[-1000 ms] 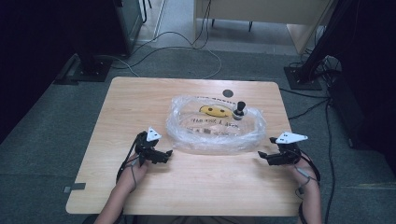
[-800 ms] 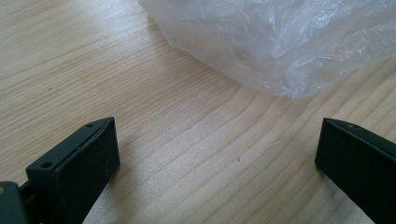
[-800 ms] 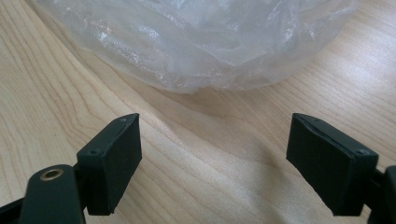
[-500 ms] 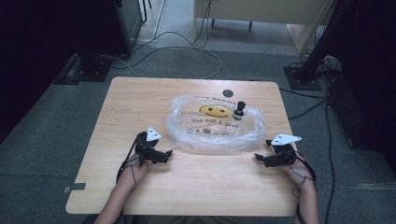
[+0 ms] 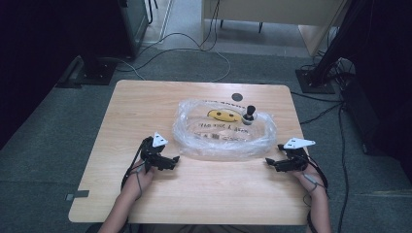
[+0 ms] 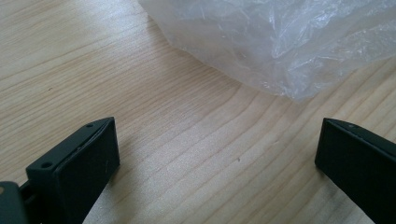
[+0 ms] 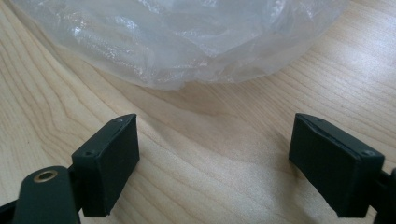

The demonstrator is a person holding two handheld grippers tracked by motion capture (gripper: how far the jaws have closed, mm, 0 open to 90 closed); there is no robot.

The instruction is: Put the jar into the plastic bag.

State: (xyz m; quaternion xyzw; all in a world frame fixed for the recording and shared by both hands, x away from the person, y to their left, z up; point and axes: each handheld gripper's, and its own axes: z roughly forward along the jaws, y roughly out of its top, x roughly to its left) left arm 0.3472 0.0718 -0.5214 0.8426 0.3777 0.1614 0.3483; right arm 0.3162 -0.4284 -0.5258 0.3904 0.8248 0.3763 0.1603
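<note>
On the table (image 5: 145,111), both the left gripper (image 5: 174,159) and right gripper (image 5: 268,163) gape empty beside the plastic bag (image 5: 223,128), its writing unreadable.

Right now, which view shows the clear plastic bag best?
The high view: the whole plastic bag lies mid-table between left gripper and right gripper, print and a small dark object visible. The left and right gripper views give close crinkled edges beyond open jaws.
</note>
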